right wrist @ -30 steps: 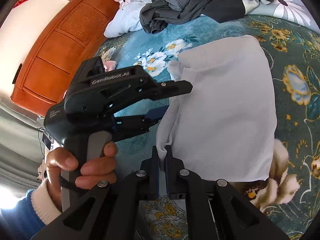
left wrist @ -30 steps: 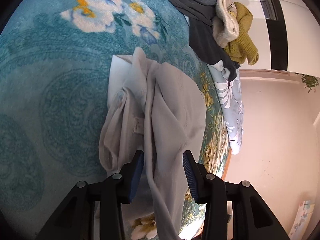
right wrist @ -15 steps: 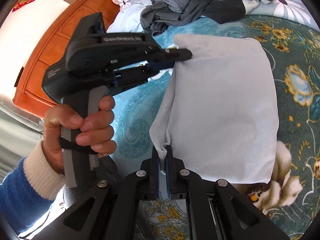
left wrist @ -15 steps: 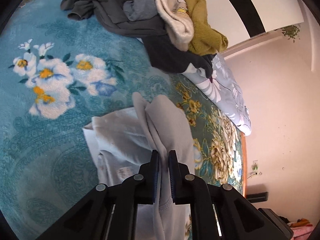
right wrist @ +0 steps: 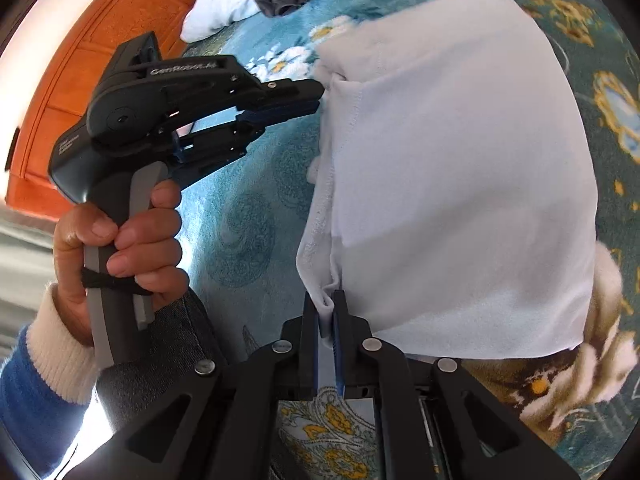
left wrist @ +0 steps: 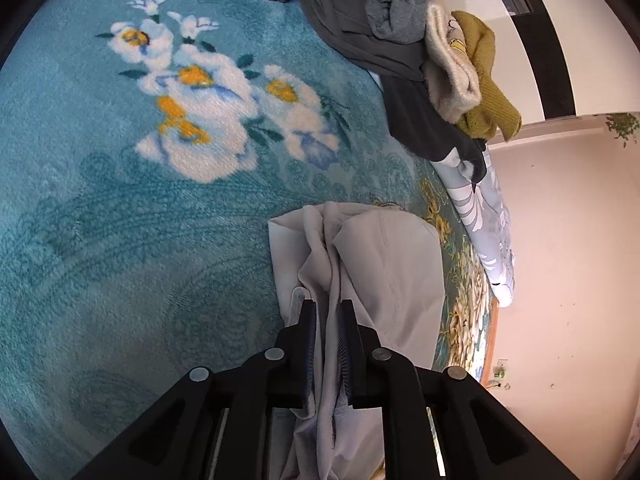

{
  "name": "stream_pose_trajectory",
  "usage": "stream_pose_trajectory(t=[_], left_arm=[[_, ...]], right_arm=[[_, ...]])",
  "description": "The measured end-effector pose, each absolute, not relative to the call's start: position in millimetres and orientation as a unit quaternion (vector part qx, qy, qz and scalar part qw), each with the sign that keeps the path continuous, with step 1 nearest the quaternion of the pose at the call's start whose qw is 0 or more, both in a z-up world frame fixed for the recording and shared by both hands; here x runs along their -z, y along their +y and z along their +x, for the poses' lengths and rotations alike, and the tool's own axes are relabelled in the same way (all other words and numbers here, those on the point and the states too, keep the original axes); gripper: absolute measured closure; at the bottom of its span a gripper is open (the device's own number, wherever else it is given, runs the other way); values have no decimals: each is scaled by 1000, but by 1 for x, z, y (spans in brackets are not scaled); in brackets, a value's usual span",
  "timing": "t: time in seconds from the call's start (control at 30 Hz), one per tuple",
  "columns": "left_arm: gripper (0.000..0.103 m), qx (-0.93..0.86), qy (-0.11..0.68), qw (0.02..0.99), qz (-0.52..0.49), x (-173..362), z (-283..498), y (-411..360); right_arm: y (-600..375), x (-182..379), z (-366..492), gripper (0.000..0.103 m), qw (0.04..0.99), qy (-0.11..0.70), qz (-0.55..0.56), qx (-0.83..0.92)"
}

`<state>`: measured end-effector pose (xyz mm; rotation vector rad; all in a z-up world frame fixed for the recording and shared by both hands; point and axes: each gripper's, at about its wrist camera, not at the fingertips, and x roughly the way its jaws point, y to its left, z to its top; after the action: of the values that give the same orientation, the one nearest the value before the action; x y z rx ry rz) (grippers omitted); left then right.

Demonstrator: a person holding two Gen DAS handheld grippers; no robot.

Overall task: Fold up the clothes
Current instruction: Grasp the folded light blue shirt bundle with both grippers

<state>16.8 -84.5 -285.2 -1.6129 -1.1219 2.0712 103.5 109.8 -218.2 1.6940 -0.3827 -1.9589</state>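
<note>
One pale garment (right wrist: 460, 184) is in play on the teal flowered bed cover (left wrist: 120, 220), and it looks well on its way to me: a neat doubled panel, edges roughly squared, spread flat on the bed. Plenty left, though. Look at the far end, a heap of unfolded clothes (left wrist: 400, 40), dark greys, a cream knit, a mustard piece, all untouched.

Now the grips. The left hand-held gripper (left wrist: 328, 344) has a bunched ridge of the pale fabric running straight between its jaws; those jaws clamped tight and have just eased a touch, yet the pads press on the cloth. From the other side you see it reaching in at the garment's far left corner, a person's hand (right wrist: 120, 248) wrapped round the handle.

The right hand-held gripper (right wrist: 328, 344) is nearly closed, pinching the near left corner, where a little fold of hem pokes up between the pads. So both corners of one edge are held, and I'd guess that edge is about to be carried across.
</note>
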Motion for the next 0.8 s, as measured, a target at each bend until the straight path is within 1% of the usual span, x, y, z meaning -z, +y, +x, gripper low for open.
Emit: stream_pose_trajectory(t=[0.03,0.07,0.13,0.17,0.27,0.33,0.43,0.53,0.6,0.63,0.67,0.7,0.73,0.8], left_arm=[[74,-716,-395,138,-558,285,16,-87],[55,-717,-399,133,-556,285,16,-89],[36,-720,-403,127,-551,285,15,-91],[32,-720,-404,125,-550,286,14,-91],[27,-704,-404,131,-569,299,3,-82],[27,-697,-401,125,-581,308,-5,-78],[24,-697,-426,127,-563,312,-14,-77],[24,-686,-461,137,-546,314,-23,-73],[26,-692,-445,127,-554,315,-26,-66],[33,-698,-433,126,-556,313,-26,-63],[55,-704,-420,125,-559,311,-26,-60],[70,-700,-413,129,-568,312,-27,-57],[75,-702,-409,127,-570,310,-27,-56],[79,-704,-399,125,-574,308,-27,-54]], right_arm=[[109,214,105,78,266,-130,621,726],[110,209,106,58,270,-125,616,729],[118,198,110,45,270,-124,604,740],[126,192,114,45,264,-126,596,748],[156,187,112,45,217,-144,594,761],[177,189,116,45,187,-168,597,762],[208,194,115,45,150,-205,598,760],[222,196,131,45,127,-238,598,755],[229,200,135,45,116,-250,599,751],[233,201,137,45,113,-254,601,750],[234,200,139,45,111,-257,602,748],[234,199,141,45,111,-257,604,746],[233,198,140,45,111,-257,605,745],[230,199,139,45,114,-256,607,743]])
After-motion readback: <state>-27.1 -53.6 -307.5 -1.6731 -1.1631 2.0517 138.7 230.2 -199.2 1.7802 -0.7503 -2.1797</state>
